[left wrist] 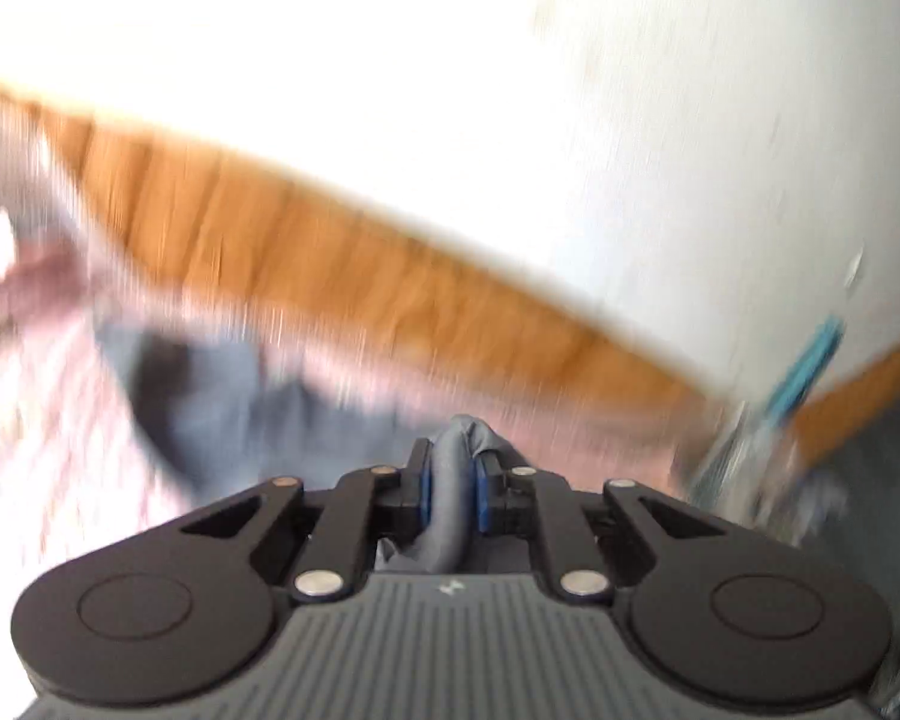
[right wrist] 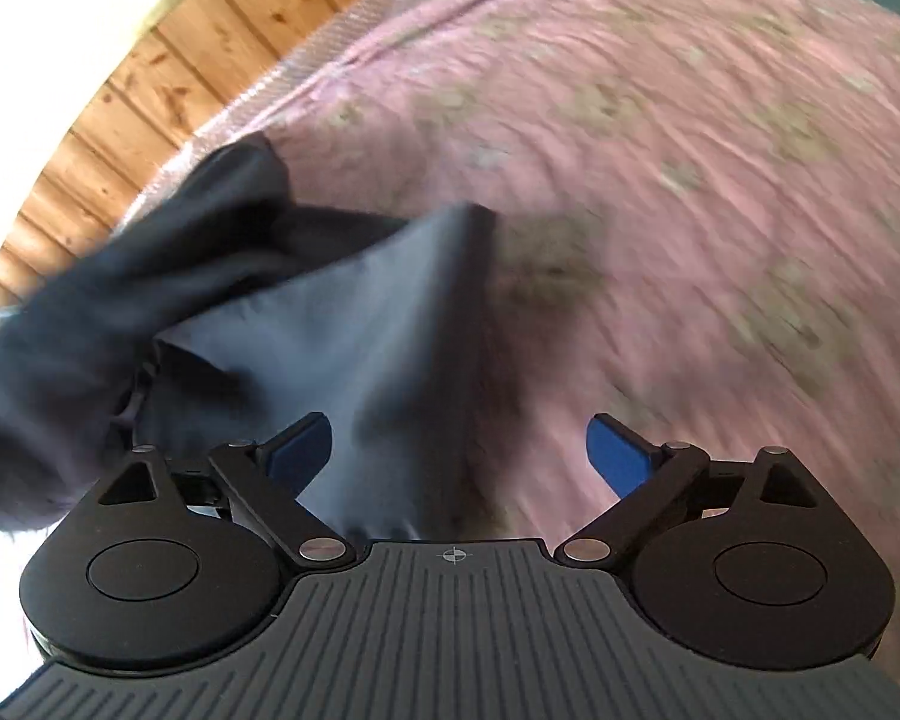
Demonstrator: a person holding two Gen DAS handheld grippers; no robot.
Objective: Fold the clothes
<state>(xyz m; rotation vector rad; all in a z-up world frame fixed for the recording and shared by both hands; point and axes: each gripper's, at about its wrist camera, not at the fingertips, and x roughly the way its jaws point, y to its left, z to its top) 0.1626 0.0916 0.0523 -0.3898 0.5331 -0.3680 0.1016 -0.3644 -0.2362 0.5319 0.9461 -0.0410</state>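
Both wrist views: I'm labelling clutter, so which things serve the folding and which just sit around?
Job:
dark grey fabric garment
left gripper, shut on it
right gripper, open
pink patterned bedspread, the surface

Lying about:
orange wooden panelling
white wall
teal strap

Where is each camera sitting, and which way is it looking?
Left wrist: sits on the left gripper, looking forward at a blurred wood-panelled wall; its fingers pinch the grey garment.
Right wrist: sits on the right gripper, looking down at the pink bedspread; its fingers stand apart.
Shared: the grey garment, bedspread and wood panelling.
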